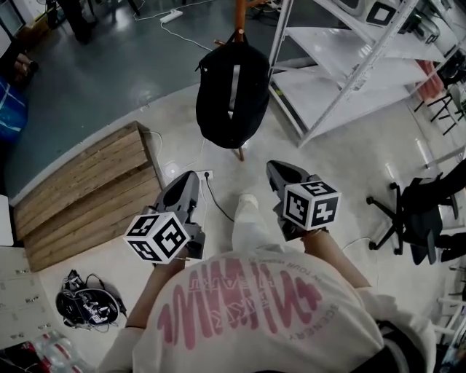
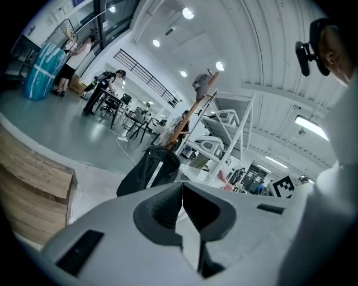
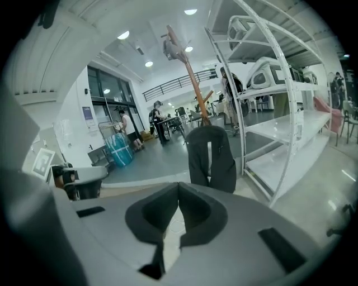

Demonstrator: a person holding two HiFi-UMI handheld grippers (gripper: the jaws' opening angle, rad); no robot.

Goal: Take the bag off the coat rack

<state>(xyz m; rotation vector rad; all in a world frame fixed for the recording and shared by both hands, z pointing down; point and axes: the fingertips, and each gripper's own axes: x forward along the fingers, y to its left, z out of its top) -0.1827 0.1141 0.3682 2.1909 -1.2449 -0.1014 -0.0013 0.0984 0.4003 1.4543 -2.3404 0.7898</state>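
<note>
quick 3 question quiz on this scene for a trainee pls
1. Fill in: the left claw and right claw are both ___.
2. True or false: the bag hangs on the rack.
3. Which touches the bag? A left claw, B right claw, C neither.
Key: 1 shut; 2 true; 3 C.
</note>
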